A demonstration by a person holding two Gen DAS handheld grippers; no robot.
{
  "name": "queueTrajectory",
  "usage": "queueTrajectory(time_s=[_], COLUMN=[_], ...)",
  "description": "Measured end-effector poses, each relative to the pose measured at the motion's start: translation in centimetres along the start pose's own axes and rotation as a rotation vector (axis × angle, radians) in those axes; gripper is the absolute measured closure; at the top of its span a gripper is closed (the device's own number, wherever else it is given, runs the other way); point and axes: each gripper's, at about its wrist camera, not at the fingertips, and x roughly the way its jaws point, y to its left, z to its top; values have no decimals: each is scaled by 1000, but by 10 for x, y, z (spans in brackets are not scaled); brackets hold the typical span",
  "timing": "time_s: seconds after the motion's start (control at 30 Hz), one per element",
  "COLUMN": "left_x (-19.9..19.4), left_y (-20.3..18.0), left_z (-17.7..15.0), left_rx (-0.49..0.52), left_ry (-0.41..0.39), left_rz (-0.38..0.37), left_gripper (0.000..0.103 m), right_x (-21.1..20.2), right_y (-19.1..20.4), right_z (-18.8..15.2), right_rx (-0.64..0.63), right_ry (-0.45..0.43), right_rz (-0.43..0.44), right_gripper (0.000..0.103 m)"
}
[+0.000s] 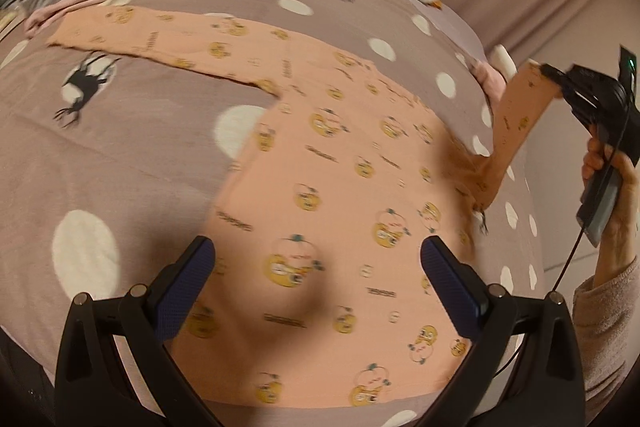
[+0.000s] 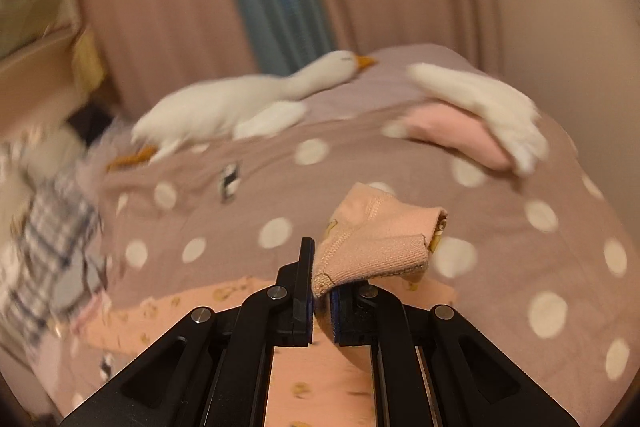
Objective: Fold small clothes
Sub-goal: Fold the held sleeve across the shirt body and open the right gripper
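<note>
Left wrist view, left tool [image 1: 318,259] spread wide over peach top [image 1: 328,187], right tool [image 2: 321,301] clamping its seemingly lifted sleeve cuff [image 2: 376,239].

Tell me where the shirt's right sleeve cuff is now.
Pinched in the right gripper, the cuff is lifted above the polka-dot bedspread, off the orange shirt's right side.

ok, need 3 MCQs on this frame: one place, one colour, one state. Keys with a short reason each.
1. Where does the white plush goose lie?
A. on the polka-dot bedspread
B. on the floor
C. on a chair

2. What colour is the long-sleeved cartoon-print shirt?
A. blue
B. peach
C. green

3. What is the right gripper doing?
A. hanging open
B. holding a sock
C. clamping the shirt's sleeve cuff

Key: 1 A, it rests on the dotted cover; 2 B, peach fabric in both views; 3 C, jaws closed on the cuff, while the left gripper is open.
</note>
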Motion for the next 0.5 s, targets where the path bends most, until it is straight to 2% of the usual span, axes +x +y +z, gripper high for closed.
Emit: queueTrajectory(time_s=[0.17, 0.3, 0.5], left_x=[-4, -2, -1], left_y=[27, 45, 62], left_z=[6, 10, 14], left_rx=[-50, -88, -123], left_ry=[-13, -13, -14], left_rz=[18, 34, 49], left_gripper=[0, 0, 0], right_x=[46, 95, 141], right_y=[86, 145, 187], right_z=[-29, -82, -147], right_rx=[-200, -400, -589], right_ry=[76, 167, 271], right_rz=[-8, -58, -106], right_gripper=[95, 95, 95])
